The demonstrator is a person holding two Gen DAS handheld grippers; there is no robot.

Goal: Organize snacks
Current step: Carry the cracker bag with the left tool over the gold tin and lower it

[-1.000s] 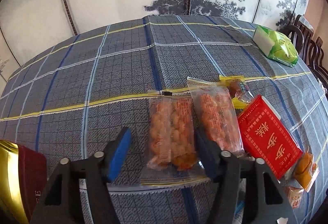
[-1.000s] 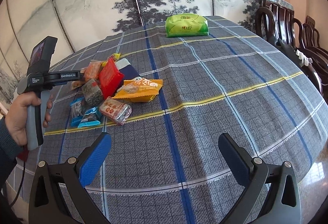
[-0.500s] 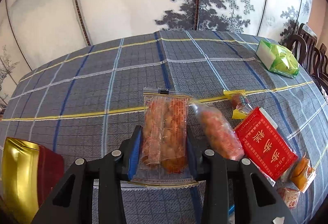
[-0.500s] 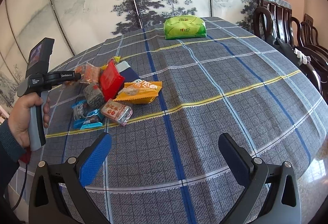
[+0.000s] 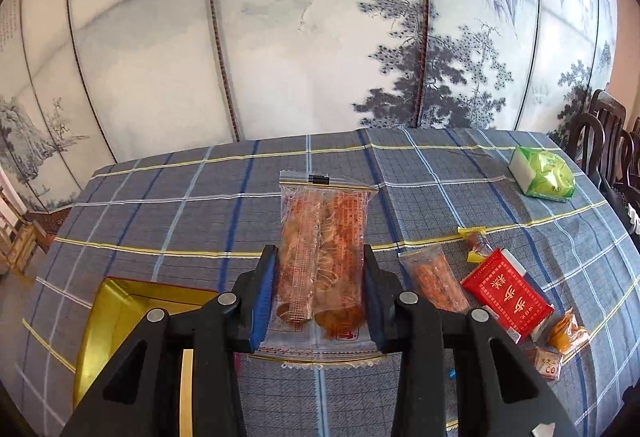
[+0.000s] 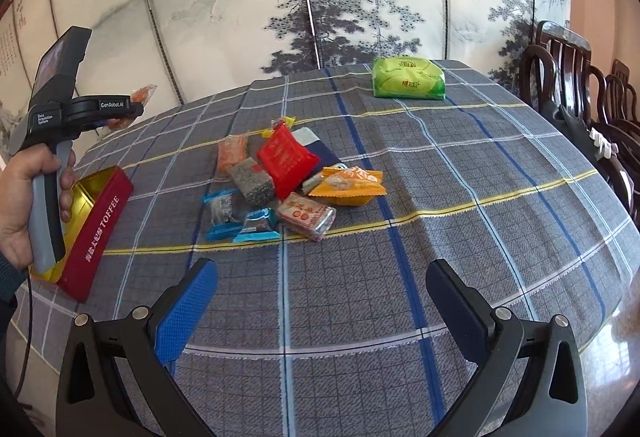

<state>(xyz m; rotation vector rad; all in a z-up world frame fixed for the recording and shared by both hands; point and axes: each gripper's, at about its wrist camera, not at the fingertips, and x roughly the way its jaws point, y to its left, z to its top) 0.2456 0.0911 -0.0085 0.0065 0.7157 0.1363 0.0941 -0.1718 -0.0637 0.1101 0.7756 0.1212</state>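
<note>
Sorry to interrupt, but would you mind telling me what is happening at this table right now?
A person is sorting snacks with two handheld grippers. The left gripper is shut on a clear packet of orange snacks, held above the tablecloth, with an open gold and red toffee tin below to its left. The right gripper is open and empty. A pile of snacks and a green pack lie on the table.
</note>
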